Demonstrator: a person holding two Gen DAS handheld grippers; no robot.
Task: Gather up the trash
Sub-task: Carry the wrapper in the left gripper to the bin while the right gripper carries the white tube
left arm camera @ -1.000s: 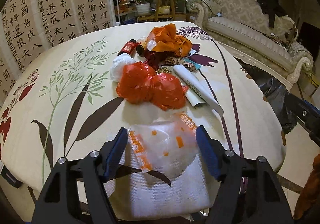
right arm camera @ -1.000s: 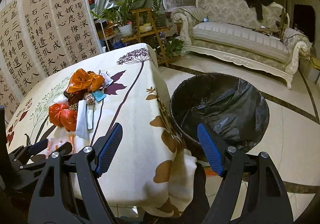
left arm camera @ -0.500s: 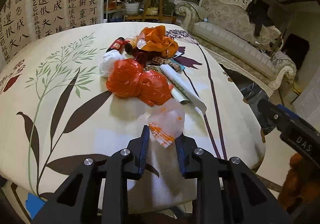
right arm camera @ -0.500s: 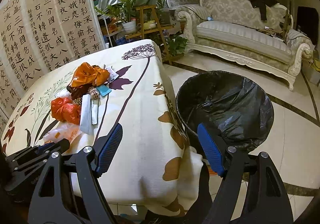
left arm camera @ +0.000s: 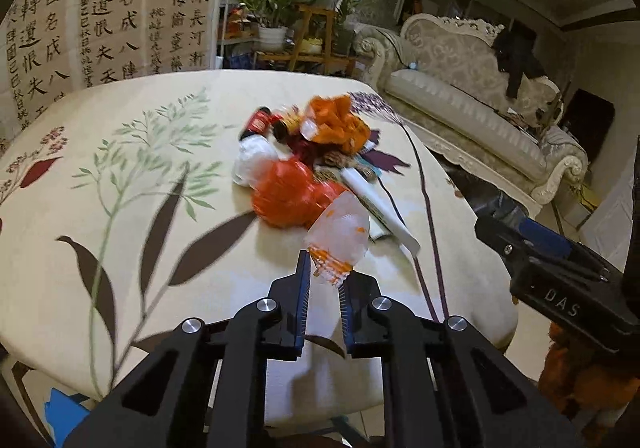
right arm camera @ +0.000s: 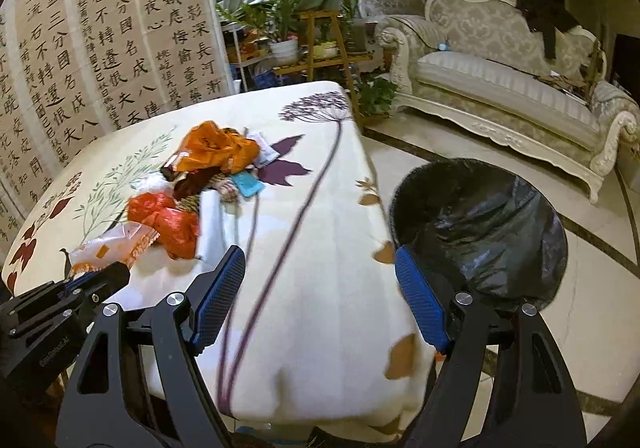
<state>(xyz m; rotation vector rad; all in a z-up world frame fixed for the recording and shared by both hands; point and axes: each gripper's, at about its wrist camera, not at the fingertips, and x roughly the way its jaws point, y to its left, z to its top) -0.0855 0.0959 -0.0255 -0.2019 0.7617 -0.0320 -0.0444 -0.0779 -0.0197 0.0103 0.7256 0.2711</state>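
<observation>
My left gripper (left arm camera: 325,272) is shut on a clear plastic wrapper with orange print (left arm camera: 340,236), held just above the flowered tablecloth (left arm camera: 120,208). Behind it lies a trash pile: a red plastic bag (left arm camera: 288,196), an orange bag (left arm camera: 336,124), a white rolled paper (left arm camera: 376,204) and small bottles (left arm camera: 256,122). My right gripper (right arm camera: 320,256) stands open over the table's near corner with nothing between its fingers. A bin lined with a black bag (right arm camera: 480,224) stands on the floor just right of the table. In the right wrist view, the left gripper (right arm camera: 92,280) and the wrapper (right arm camera: 112,244) show at the lower left.
A cream sofa (right arm camera: 500,84) runs along the far right. A wooden plant stand with potted plants (right arm camera: 312,40) and a calligraphy screen (right arm camera: 100,48) stand behind the table. Tiled floor (right arm camera: 592,308) lies open around the bin. The right gripper's body (left arm camera: 552,260) reaches in at the right of the left wrist view.
The left jaws closed on the clear wrapper and lifted it off the cloth. The right gripper stayed open and drifted sideways, so the table and the bin look nearer.
</observation>
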